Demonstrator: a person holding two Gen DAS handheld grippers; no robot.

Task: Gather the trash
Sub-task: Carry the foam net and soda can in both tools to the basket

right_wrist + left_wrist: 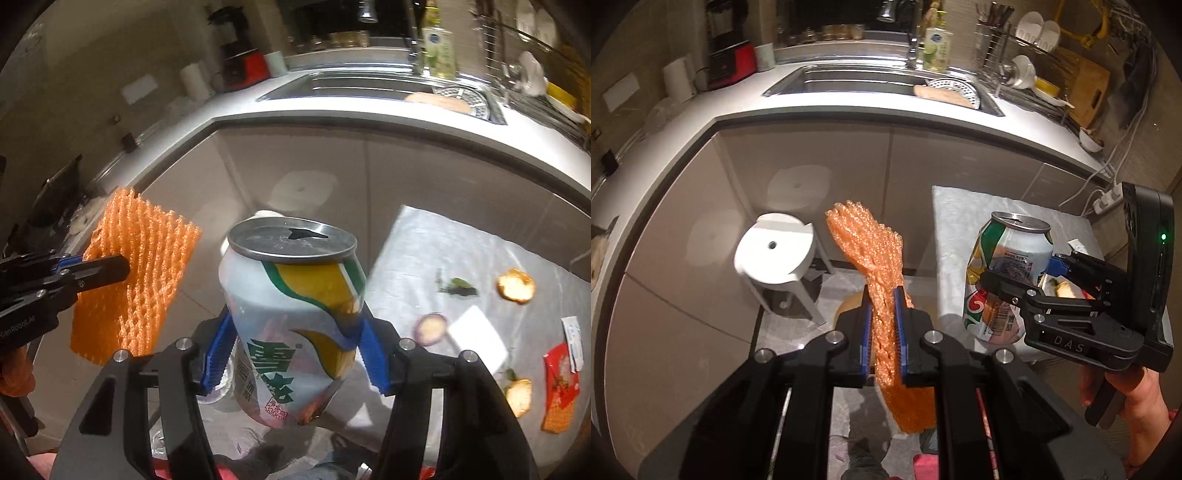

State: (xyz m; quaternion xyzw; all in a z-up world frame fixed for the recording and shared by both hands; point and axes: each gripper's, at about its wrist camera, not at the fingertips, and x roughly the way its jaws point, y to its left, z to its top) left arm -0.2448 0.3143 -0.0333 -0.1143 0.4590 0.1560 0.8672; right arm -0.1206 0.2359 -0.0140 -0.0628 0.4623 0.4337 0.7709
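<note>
Above a small grey table (pixel 461 236) by the kitchen counter (pixel 849 110), left claw (pixel 884 328) pinches orange netting (pixel 871 243), right claw (pixel 295 354) a dented can (pixel 291 317)

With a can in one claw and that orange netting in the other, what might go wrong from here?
The dented can is open on top and tilted in the right gripper, so any leftover drink might spill, and its crumpled wall could slip from the pads. The orange foam net is soft and hangs loosely out of the shut left gripper, so it might snag or slide free. Scraps remain on the table.
</note>
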